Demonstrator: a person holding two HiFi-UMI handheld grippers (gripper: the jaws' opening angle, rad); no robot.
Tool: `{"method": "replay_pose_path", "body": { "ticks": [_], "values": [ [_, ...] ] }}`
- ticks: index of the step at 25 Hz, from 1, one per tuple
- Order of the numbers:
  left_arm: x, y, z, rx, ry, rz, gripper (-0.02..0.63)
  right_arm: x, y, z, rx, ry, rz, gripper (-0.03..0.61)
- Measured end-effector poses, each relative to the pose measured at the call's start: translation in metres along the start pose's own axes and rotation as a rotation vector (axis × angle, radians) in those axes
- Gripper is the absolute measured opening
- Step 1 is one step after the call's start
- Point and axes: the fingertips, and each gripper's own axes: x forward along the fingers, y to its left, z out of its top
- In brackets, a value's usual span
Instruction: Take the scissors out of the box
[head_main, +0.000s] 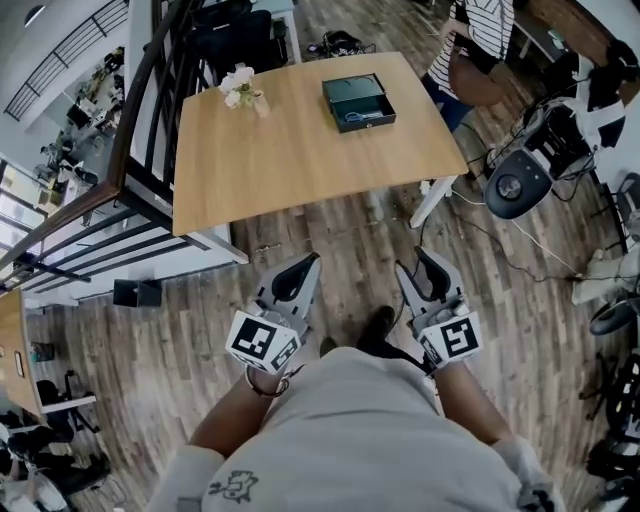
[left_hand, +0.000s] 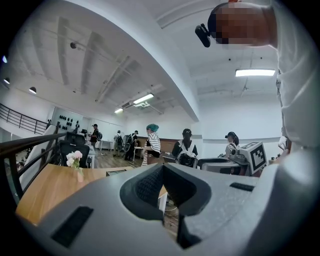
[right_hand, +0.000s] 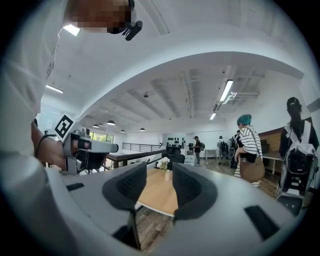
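Note:
A dark open box (head_main: 358, 102) sits on the far right part of the wooden table (head_main: 300, 150). Inside it lie scissors (head_main: 352, 116) with blue handles. Both grippers are held level over the wood floor, short of the table's near edge and well away from the box. My left gripper (head_main: 305, 268) (left_hand: 167, 192) looks shut, with only a thin slit between its pads and nothing in it. My right gripper (head_main: 420, 265) (right_hand: 159, 187) is open and empty; the table (right_hand: 160, 192) shows through its gap.
A small vase of pale flowers (head_main: 243, 88) stands at the table's far left. A dark railing (head_main: 150, 120) runs along the left side. A person in a striped top (head_main: 480, 50) stands past the table's right corner, near a black chair (head_main: 520, 180) and floor cables.

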Motion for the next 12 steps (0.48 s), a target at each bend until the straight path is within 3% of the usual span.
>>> {"method": "replay_pose_path", "body": {
  "ticks": [12],
  "values": [
    [0.101, -0.01, -0.019, 0.005, 0.046, 0.043, 0.005, -0.006, -0.112, -0.027, 0.003, 0.027, 0.041, 0.179]
  ]
}}
